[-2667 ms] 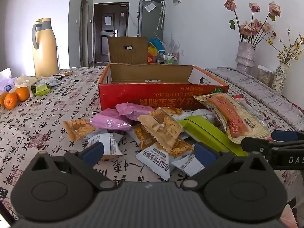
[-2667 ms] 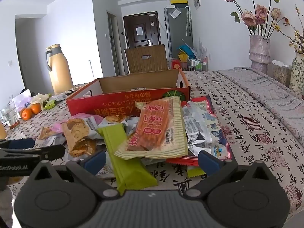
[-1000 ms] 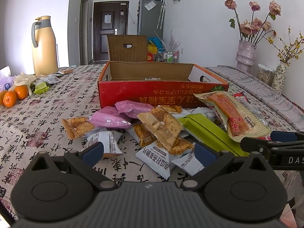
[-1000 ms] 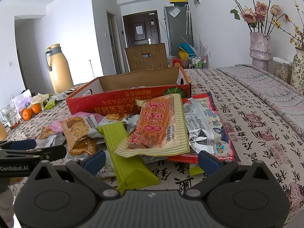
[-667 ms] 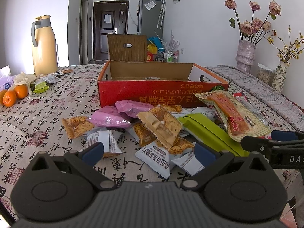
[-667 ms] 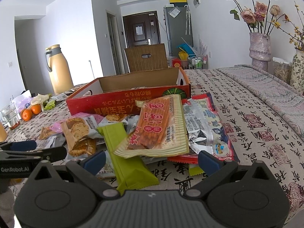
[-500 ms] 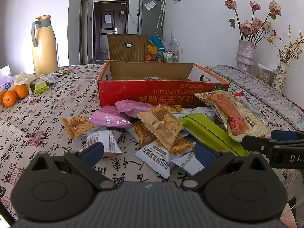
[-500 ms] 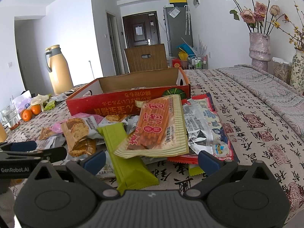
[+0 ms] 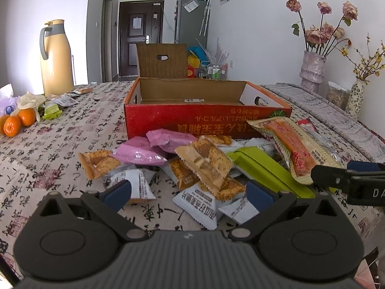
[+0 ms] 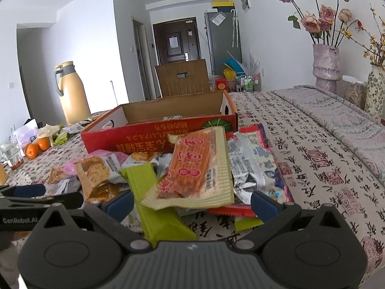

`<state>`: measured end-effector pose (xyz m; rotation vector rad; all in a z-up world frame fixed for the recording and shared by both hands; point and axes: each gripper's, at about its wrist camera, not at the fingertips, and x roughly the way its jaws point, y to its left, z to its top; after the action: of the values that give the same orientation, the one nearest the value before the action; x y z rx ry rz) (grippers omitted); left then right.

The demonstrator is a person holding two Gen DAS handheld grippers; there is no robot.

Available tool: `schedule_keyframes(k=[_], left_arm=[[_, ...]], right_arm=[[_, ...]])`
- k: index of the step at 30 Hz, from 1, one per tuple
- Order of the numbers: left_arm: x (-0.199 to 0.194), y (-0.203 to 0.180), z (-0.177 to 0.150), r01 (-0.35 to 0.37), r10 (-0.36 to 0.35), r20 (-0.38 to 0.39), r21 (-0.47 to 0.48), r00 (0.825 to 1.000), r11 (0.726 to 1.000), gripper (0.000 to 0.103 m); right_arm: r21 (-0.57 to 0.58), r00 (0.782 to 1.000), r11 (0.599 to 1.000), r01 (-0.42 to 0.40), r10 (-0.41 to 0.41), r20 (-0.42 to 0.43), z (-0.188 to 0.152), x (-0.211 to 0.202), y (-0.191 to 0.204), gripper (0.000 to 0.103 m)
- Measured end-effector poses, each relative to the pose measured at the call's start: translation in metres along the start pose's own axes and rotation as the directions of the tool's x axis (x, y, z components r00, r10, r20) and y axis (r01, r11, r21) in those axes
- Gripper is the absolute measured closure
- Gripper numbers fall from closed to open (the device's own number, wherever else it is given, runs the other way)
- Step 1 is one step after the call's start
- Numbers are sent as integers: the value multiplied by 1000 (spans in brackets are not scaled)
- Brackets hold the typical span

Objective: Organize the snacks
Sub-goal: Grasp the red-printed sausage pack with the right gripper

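Note:
A pile of snack packets lies on the patterned tablecloth in front of an open red cardboard box (image 9: pixel 207 122) (image 10: pixel 154 134). The pile holds pink packets (image 9: pixel 139 150), tan biscuit packets (image 9: pixel 204 162), a green packet (image 9: pixel 262 168) (image 10: pixel 154 202), white packets (image 9: pixel 199 208) and a large orange-and-cream packet (image 9: pixel 291 148) (image 10: pixel 195 168). My left gripper (image 9: pixel 187 193) is open and empty, just short of the pile. My right gripper (image 10: pixel 191 204) is open and empty, its fingers either side of the green and orange packets' near ends.
A yellow thermos jug (image 9: pixel 56 55) and oranges (image 9: pixel 18 121) sit at the left. Vases with flowers (image 9: pixel 312 71) (image 10: pixel 326 65) stand at the right. A silver and red packet (image 10: pixel 252 166) lies right of the pile. The box interior looks nearly bare.
Almost nothing differs. Both grippers stay open and hover in place with only slight drift. The snacks have not moved.

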<state>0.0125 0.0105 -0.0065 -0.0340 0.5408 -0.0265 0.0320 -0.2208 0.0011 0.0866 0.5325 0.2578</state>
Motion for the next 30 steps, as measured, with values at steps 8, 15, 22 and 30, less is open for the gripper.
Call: schedule_keyframes(k=[8,15,22,30], left_arm=[[4,9,12,-35,35,-2,-12,999,999,0],[18,15,16,-67,66,-28,-19,997,998,0],[28,20,19,-69,68,-38,-26,997,997,0],[35,29,18,-69,66,-54,-50,996,996,0]], right_arm=[[6,999,1000,15,-15,29,14,8,-3,0],[-23,1000,1000,13,-13,24,23,31,-2,6],[-95,997,993,72,-75,-22,31,66,13,19],[-181,992,978,108,-117,-40,26,81,32,52]])
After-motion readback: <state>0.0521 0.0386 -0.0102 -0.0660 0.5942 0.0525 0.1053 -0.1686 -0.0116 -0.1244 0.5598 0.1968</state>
